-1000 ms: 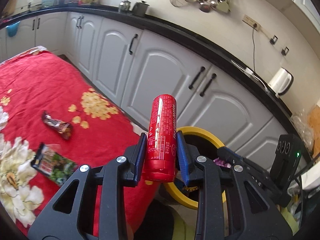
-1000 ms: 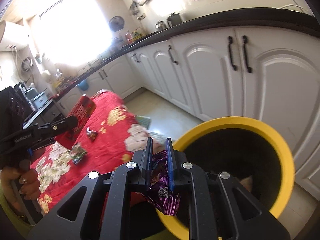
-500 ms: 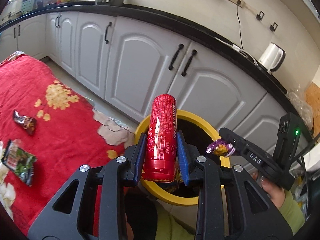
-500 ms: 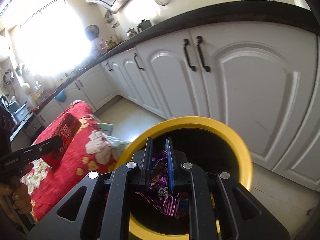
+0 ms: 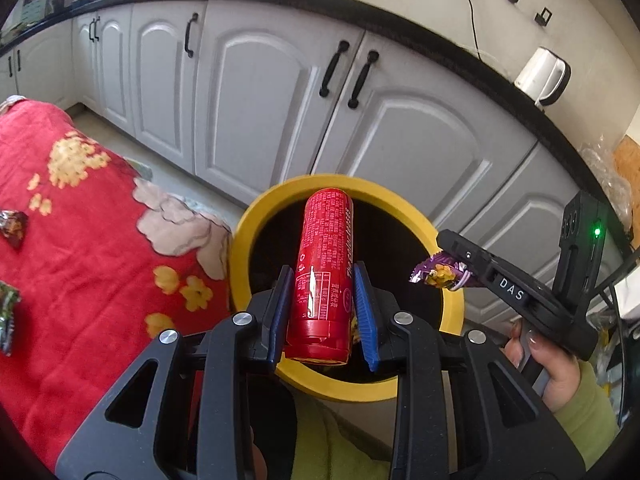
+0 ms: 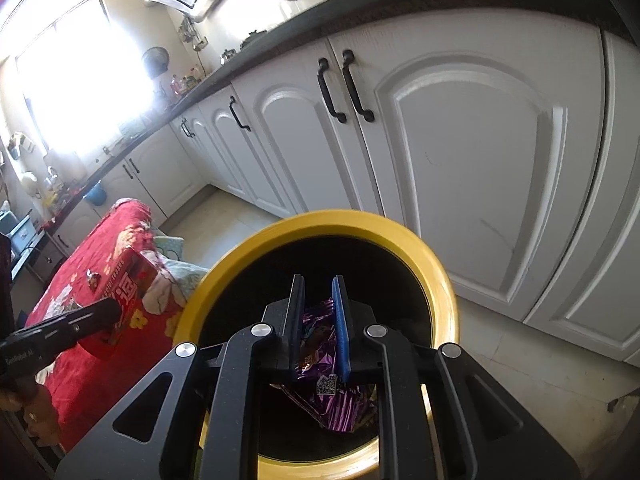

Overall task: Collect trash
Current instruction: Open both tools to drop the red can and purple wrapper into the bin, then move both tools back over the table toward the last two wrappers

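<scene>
Kitchen cabinets (image 5: 256, 92) behind, bin (image 5: 240, 248) on the floor just in front of them, red cloth (image 5: 80, 260) touching its left rim.

Left gripper (image 5: 320, 276) clamped on a red can (image 5: 326, 240), held lengthwise above the mouth of the bin, not yet let go. Right gripper (image 6: 318, 280) over the same mouth, from the right side; jaws just now easing apart a little, purple wrapper (image 6: 320, 392) between them and seemingly pinched, hanging down toward the inside of the bin, not dropped.

Judged by this: two pieces carried to the bin, both right at the release step, neither inside yet. Bin interior too dark to tell what already lies there.

Left to do: let both fall, then go back to the cloth, well left of the bin, for at least two more packets, a dark one (image 5: 14, 228) and a green one (image 5: 6, 316) at the frame edge. Roughly midway, then; more trash out of view possible, not to be told.
</scene>
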The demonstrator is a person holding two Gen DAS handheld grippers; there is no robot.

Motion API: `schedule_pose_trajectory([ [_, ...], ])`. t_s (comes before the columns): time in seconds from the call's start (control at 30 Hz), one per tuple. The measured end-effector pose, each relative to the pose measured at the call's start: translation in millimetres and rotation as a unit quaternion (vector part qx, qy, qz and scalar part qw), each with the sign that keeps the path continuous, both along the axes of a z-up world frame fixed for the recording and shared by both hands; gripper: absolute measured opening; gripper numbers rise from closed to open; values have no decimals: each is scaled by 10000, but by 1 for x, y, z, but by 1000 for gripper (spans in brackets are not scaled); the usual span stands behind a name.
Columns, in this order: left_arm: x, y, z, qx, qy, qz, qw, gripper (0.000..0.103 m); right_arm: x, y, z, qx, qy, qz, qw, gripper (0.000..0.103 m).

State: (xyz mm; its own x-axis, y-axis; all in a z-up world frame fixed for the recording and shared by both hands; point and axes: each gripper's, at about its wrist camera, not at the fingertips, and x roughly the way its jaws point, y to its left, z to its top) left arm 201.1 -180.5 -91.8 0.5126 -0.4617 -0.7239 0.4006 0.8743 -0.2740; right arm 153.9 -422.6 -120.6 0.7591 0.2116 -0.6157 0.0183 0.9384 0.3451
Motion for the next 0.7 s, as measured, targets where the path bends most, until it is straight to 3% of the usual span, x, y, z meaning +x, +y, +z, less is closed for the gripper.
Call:
schedule_pose_trajectory([
  [0.1,2,-7,-10,13,120,-85,9999,25,1,-4,-6,93,78,-86,9999,23],
  [0.13,3,-9,-12,23,158,-109,9998,29,1,-6,-7,114,95,-107,9998,30],
  [0.17,3,-10,-15,24,185,-118,9998,39,1,-6,-7,114,95,-132,9998,39],
  [0.23,4,-9,-17,30,176,-94,9998,48,-1,-9,-6,131,60,-205,9997,42],
  [0.3,4,-2,-16,42,157,23,9999,68,-1,-11,-2,156,5,-232,9996,45],
  [0.4,4,25,-9,-120,99,477,9987,81,2,-5,8,161,-125,-165,9997,51],
  [0.5,2,57,-1,-106,-30,1032,9946,85,8,13,22,169,-247,80,9995,56],
  [0.7,-14,123,20,-51,-393,2094,9770,87,26,64,46,184,-422,570,9973,59],
])
